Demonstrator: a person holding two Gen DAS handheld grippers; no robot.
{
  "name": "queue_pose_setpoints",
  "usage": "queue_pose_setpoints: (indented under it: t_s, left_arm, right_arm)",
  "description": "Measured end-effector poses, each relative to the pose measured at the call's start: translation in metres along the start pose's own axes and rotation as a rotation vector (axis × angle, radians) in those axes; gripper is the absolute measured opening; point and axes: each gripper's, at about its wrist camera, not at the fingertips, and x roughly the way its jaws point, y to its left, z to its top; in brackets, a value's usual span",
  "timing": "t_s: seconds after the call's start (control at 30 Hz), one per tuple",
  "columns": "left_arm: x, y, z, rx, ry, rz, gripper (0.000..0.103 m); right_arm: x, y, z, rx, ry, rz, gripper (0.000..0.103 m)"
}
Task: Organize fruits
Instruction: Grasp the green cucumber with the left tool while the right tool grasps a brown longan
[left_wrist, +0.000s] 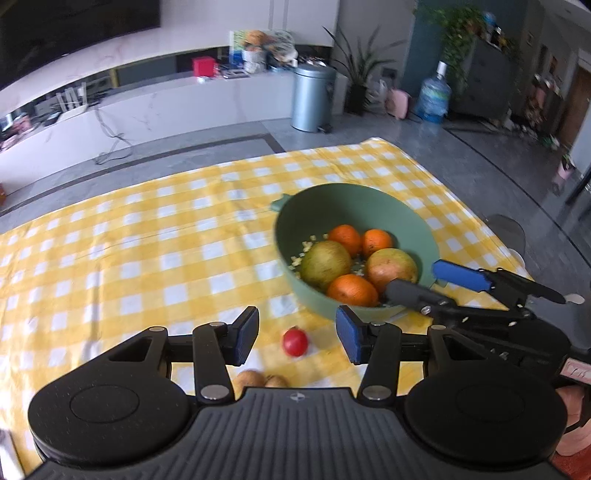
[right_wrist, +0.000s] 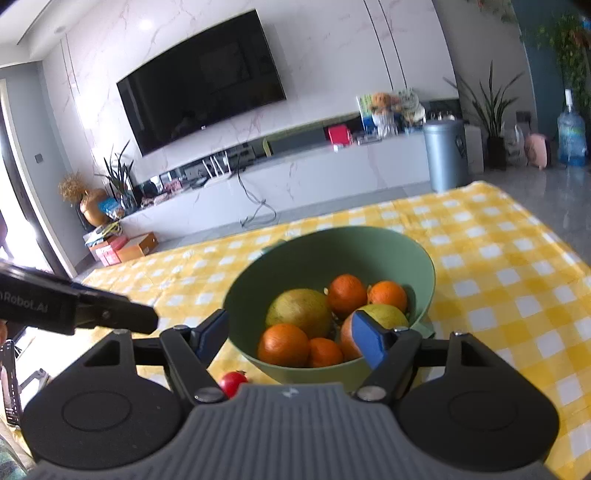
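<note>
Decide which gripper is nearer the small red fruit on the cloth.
Left. The left gripper hangs right over the red fruit; the right gripper is at the green bowl.

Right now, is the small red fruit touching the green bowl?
Apart. The left wrist view shows yellow cloth between the small red fruit and the green bowl.
</note>
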Motion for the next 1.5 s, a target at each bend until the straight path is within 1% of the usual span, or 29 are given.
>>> queue_pose_setpoints:
  t_s: [0.1, 0.2, 0.37, 0.47, 0.57, 0.7, 0.8, 0.93, 1.0, 1.07, 1.1, 1.17, 1.23, 1.4, 1.5]
  left_arm:
    - [-0.008, 0.008, -0.013, -0.019, -0.018, 0.018, 0.057]
    - [-0.011, 0.013, -0.028, -0.018, -0.024, 0.024, 0.057]
    - [-0.011, 0.017, -0.051, -0.019, -0.032, 0.026, 0.057]
    - [-0.009, 0.015, -0.064, 0.014, -0.038, 0.044, 0.057]
    - [-0.003, 0.013, -0.076, 0.033, -0.032, 0.060, 0.057]
    - [0.000, 0.017, -0.086, -0.005, -0.008, 0.102, 0.057]
    - [-0.001, 0.026, -0.093, -0.083, 0.029, 0.148, 0.057]
    - [-0.002, 0.050, -0.096, -0.242, 0.067, 0.213, 0.057]
    - [-0.003, 0.061, -0.096, -0.323, 0.080, 0.233, 0.057]
    - [-0.005, 0.071, -0.098, -0.397, 0.088, 0.237, 0.059]
    - [-0.005, 0.075, -0.100, -0.434, 0.087, 0.234, 0.062]
    - [-0.006, 0.082, -0.102, -0.499, 0.082, 0.234, 0.064]
    - [-0.003, 0.088, -0.104, -0.545, 0.088, 0.248, 0.064]
    - [0.011, 0.099, -0.111, -0.667, 0.114, 0.198, 0.064]
    - [0.017, 0.101, -0.114, -0.714, 0.118, 0.198, 0.065]
  right_arm:
    - [-0.008, 0.006, -0.004, 0.010, -0.021, 0.008, 0.073]
    - [-0.012, 0.010, -0.008, 0.018, -0.016, 0.016, 0.073]
    - [-0.015, 0.027, -0.026, -0.018, 0.039, 0.021, 0.072]
    - [-0.012, 0.036, -0.034, -0.047, 0.081, 0.014, 0.072]
    - [-0.008, 0.042, -0.038, -0.079, 0.100, 0.005, 0.070]
    - [-0.005, 0.045, -0.042, -0.104, 0.120, 0.007, 0.070]
    - [-0.001, 0.049, -0.044, -0.114, 0.139, 0.009, 0.070]
    - [0.008, 0.054, -0.047, -0.127, 0.172, 0.009, 0.069]
    - [0.012, 0.055, -0.047, -0.130, 0.190, -0.009, 0.066]
    - [0.016, 0.052, -0.047, -0.115, 0.206, -0.032, 0.065]
    - [0.018, 0.051, -0.047, -0.106, 0.211, -0.046, 0.065]
    - [0.022, 0.048, -0.047, -0.091, 0.217, -0.062, 0.064]
    - [0.026, 0.047, -0.047, -0.078, 0.225, -0.072, 0.059]
    - [0.040, 0.047, -0.049, -0.075, 0.263, -0.100, 0.055]
    - [0.047, 0.046, -0.050, -0.069, 0.281, -0.113, 0.053]
